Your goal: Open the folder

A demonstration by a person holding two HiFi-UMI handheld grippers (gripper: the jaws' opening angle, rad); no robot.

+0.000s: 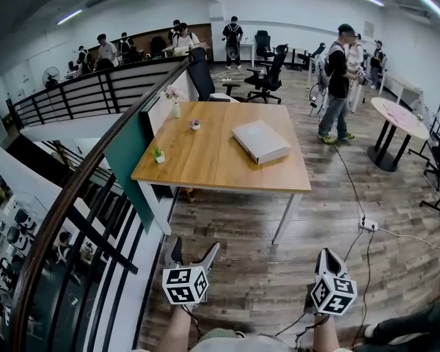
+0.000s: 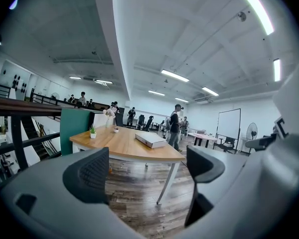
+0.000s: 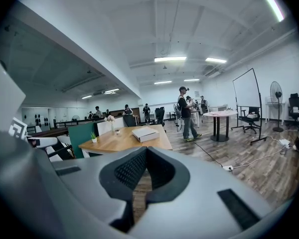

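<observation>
While the folder (image 1: pixel 260 141) lies closed on the table (image 1: pixel 205 160), it is well ahead of the left gripper (image 1: pixel 194 254) and right gripper (image 1: pixel 325 256) in the head view. The left gripper view shows jaws wide and empty; the right gripper view, jaws pressed together, empty. By my reading, approach and opening both remain.

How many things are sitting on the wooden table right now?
4: the white folder toward the right side, a small potted plant at the near left edge, a small pot further back, and a flower vase at the far left corner. None seems hidden.
</observation>
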